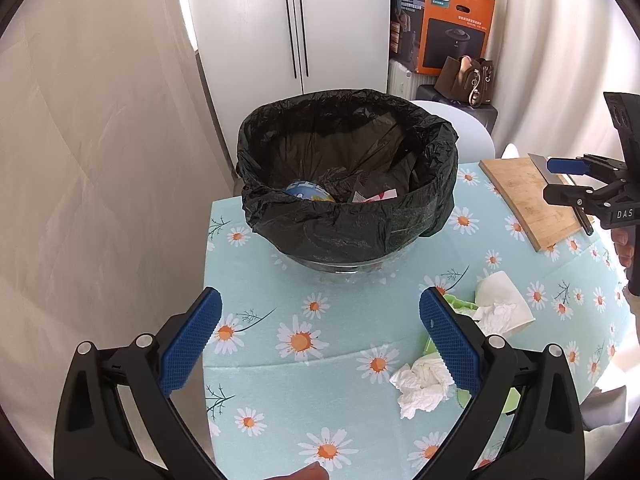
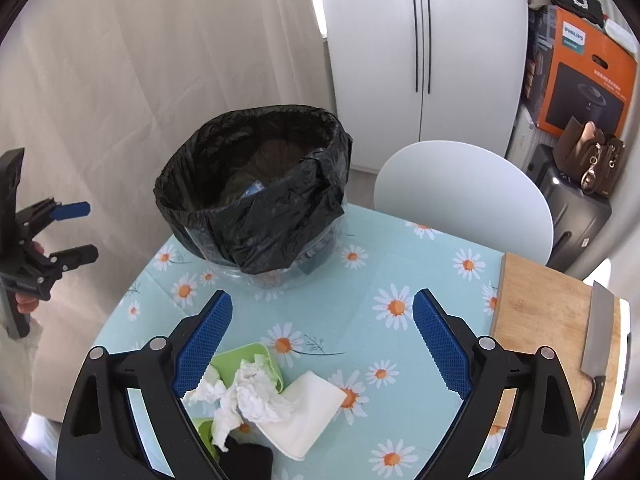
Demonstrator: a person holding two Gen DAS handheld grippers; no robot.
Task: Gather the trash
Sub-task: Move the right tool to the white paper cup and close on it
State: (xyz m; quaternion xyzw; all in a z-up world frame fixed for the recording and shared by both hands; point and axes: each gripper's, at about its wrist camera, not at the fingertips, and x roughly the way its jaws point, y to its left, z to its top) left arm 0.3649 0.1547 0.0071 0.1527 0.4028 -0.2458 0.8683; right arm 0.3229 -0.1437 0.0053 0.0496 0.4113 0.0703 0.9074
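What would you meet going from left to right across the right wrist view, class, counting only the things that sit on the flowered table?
Bin lined with a black bag → green container holding crumpled tissue → flat white napkin → wooden cutting board → cleaver lying on the board's right side.

We can read "PHILIPS" on the orange box (image 1: 450, 26), which stands to the right of the white fridge (image 1: 288, 20); the small lines under the brand are too blurred for us. On the black body of the right gripper (image 1: 568, 180) we read the letters "DAS", perhaps cut off.
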